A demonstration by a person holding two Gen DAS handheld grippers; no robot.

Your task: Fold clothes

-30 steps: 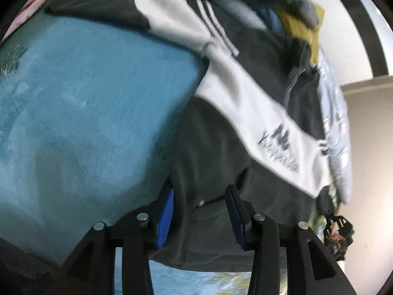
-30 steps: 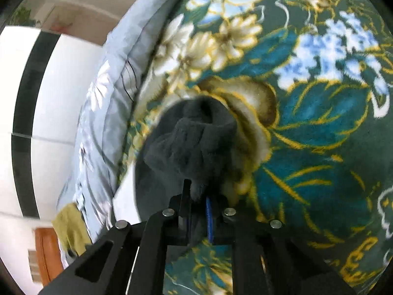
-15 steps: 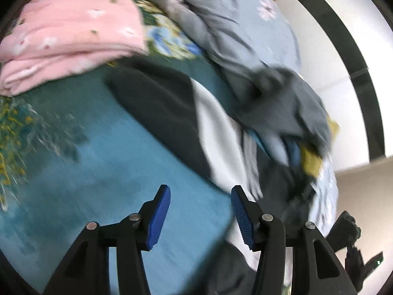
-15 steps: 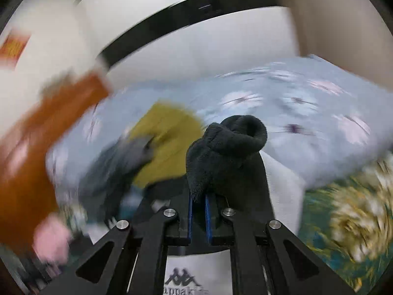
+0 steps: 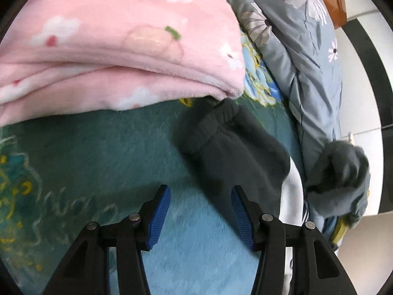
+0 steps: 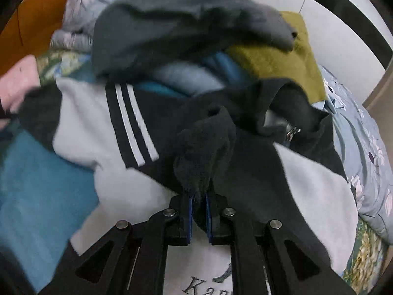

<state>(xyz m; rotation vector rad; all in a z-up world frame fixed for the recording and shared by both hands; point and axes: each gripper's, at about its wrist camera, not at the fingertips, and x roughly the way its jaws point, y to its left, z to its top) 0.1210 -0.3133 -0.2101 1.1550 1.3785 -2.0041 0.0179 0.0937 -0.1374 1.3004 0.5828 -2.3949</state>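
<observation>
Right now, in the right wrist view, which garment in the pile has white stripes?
The black-and-white jacket, lying in front: two white stripes cross its black band. The grey garment and the olive one behind are plain.

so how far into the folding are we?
Done: one pink blanket lies folded on the bed.

In hand: the right gripper pinches a dark cuff over the black-and-white jacket, jaws opening. The left gripper is open and empty, the other sleeve lying ahead of it.

Left: finishing the jacket, then the heap behind it.
</observation>
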